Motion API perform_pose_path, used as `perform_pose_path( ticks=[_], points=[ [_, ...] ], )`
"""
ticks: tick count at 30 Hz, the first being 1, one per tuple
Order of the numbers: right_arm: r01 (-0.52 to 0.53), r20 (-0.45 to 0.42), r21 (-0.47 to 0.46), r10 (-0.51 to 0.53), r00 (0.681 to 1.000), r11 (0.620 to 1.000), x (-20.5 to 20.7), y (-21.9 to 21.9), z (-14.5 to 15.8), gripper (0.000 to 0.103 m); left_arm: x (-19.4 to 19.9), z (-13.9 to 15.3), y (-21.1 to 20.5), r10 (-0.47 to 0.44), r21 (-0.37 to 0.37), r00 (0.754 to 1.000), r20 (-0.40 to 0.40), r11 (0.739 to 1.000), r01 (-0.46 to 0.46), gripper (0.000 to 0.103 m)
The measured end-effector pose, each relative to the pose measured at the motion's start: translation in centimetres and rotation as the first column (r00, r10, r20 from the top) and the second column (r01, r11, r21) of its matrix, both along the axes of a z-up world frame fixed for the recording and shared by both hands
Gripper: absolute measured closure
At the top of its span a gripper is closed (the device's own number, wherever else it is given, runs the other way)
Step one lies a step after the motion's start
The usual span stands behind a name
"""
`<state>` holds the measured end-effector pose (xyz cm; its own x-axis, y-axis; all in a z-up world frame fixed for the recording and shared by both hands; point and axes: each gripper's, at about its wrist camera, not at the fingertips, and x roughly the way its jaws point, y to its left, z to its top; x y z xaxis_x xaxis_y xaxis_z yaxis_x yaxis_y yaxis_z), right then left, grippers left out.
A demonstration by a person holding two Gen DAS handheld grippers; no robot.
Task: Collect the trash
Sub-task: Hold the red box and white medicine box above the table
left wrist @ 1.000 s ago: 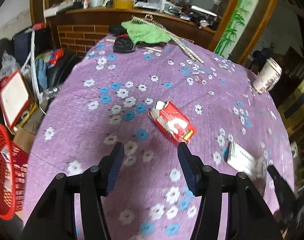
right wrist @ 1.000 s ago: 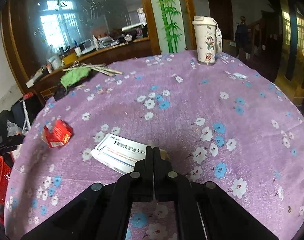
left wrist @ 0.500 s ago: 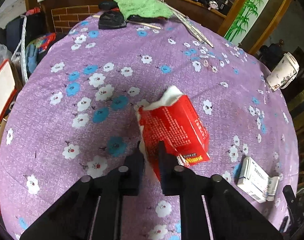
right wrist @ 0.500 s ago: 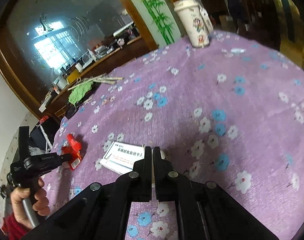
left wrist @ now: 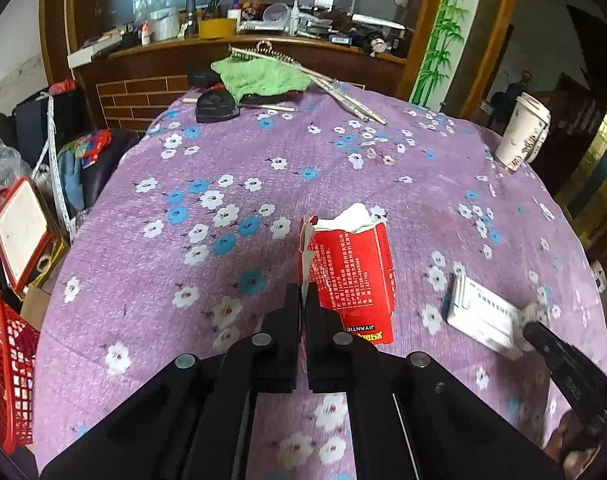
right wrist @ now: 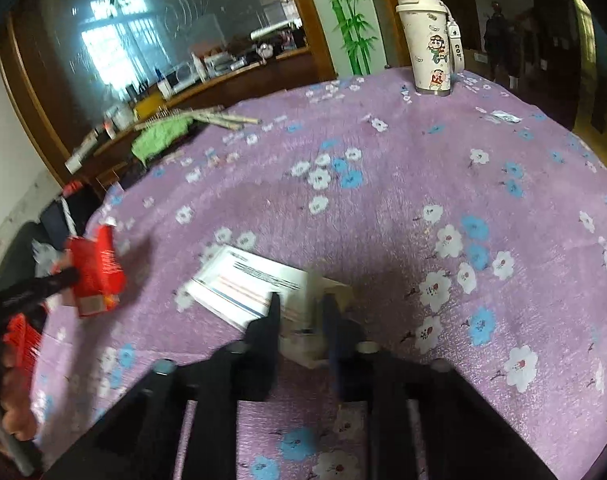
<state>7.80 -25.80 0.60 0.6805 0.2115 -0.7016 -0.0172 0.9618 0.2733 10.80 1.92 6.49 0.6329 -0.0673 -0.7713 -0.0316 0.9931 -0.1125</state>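
My left gripper (left wrist: 303,300) is shut on the torn flap of a red carton (left wrist: 353,272) and holds it above the purple flowered tablecloth (left wrist: 207,184). The carton (right wrist: 97,268) also shows at the left of the right wrist view, lifted. A white box (left wrist: 483,316) lies on the cloth to the right. In the right wrist view my right gripper (right wrist: 301,312) is partly open, its jaws on either side of the near end of the white box (right wrist: 247,284), which still rests on the cloth.
A red mesh basket (left wrist: 3,368) stands off the table's left edge. A white tumbler (right wrist: 429,52) stands at the far right. A green cloth (left wrist: 259,76), a black pouch (left wrist: 215,106) and sticks lie at the far edge.
My left gripper closed on the red carton and lifted it off the cloth. My right gripper went from shut to partly open around the white box's end.
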Motion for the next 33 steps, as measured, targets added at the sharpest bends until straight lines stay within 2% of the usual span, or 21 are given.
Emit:
perform_pose_path(
  ticks=[8, 14, 17, 24, 33],
  points=[
    [0.025, 0.029, -0.031, -0.024, 0.999, 0.999, -0.8, -0.2, 0.4, 0.098, -4.5, -0.1, 1.0, 0.014, -0.001, 0.997, 0.073, 1.0, -0.014, 0.101],
    [-0.014, 0.169, -0.006, 0.015, 0.986, 1.0, -2.5, 0.5, 2.7, 0.097, -5.9, 0.1, 1.2, 0.024, 0.009, 0.987, 0.157, 1.0, -0.026, 0.101],
    [-0.053, 0.216, 0.008, 0.05, 0.975, 0.999, -3.3, 1.3, 3.5, 0.097, -6.0, -0.2, 1.0, 0.008, 0.018, 0.986, 0.164, 1.0, -0.012, 0.101],
    [-0.118, 0.299, -0.031, 0.122, 0.947, 0.993, -4.9, 3.7, 4.9, 0.097, -6.4, 0.1, 1.0, -0.001, 0.033, 0.982, 0.188, 0.999, -0.005, 0.101],
    [-0.132, 0.305, -0.044, 0.139, 0.942, 0.99, -5.2, 4.3, 5.0, 0.097, -6.4, 0.0, 1.0, 0.001, 0.042, 0.983, 0.186, 0.999, -0.009, 0.101]
  ],
)
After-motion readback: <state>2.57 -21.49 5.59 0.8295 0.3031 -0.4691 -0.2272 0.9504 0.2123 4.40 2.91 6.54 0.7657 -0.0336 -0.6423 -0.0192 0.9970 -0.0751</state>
